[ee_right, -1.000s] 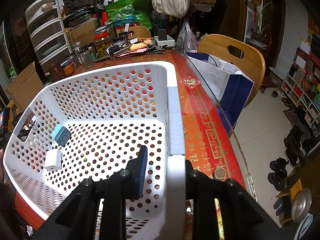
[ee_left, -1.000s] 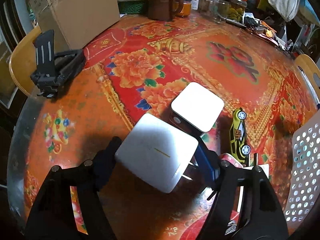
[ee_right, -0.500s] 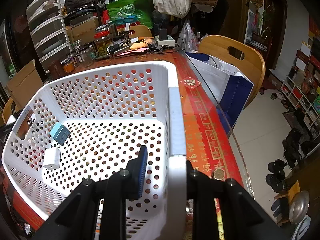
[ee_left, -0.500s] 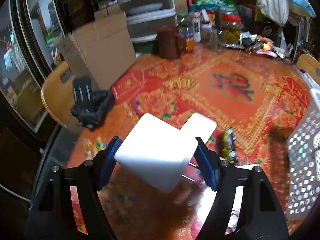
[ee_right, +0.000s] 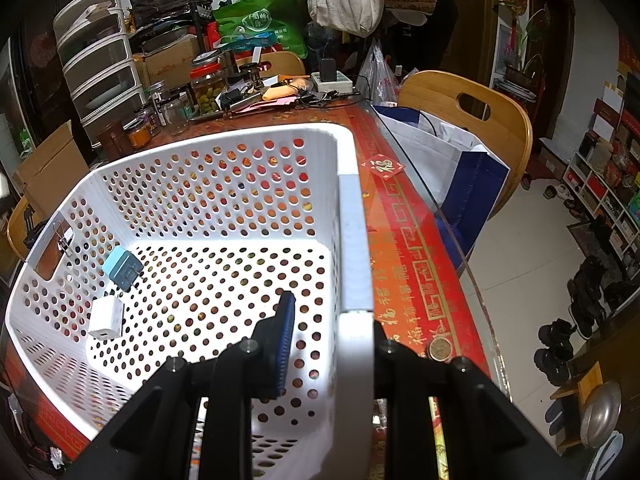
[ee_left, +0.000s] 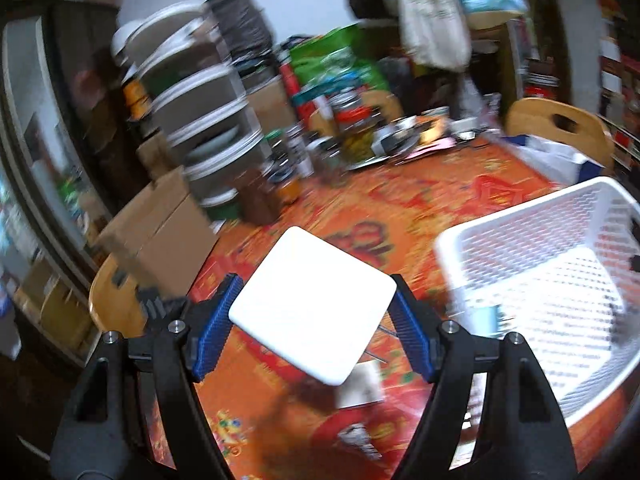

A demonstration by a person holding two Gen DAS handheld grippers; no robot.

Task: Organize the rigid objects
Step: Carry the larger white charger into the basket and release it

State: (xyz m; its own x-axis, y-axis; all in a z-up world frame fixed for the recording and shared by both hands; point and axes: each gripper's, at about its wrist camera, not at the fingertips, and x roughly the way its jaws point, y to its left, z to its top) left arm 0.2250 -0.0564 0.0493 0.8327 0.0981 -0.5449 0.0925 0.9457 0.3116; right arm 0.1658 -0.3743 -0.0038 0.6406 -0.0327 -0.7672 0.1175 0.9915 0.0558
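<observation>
A white square box [ee_left: 316, 304] hangs above the red patterned table [ee_left: 400, 208], clamped between the blue pads of my left gripper [ee_left: 312, 320]. To its right stands the white perforated basket [ee_left: 532, 240]. In the right wrist view my right gripper [ee_right: 332, 332] is shut on the near wall of that white basket [ee_right: 352, 240], one finger inside and one outside. Inside the basket lie a light blue charger [ee_right: 122, 268] and a white charger [ee_right: 106, 318] near its left wall. The left wrist view is blurred.
A cardboard box [ee_left: 160, 232] and stacked drawers [ee_left: 200, 120] stand at the table's far left. Jars [ee_right: 206, 88] and clutter line the back edge. A wooden chair [ee_right: 468, 116] with a blue and white bag [ee_right: 448, 160] stands to the right.
My left gripper has lifted the white box off the table and swung it right toward the basket, rolling as it went. The second white box and toy car are out of view. The right gripper stayed still.
</observation>
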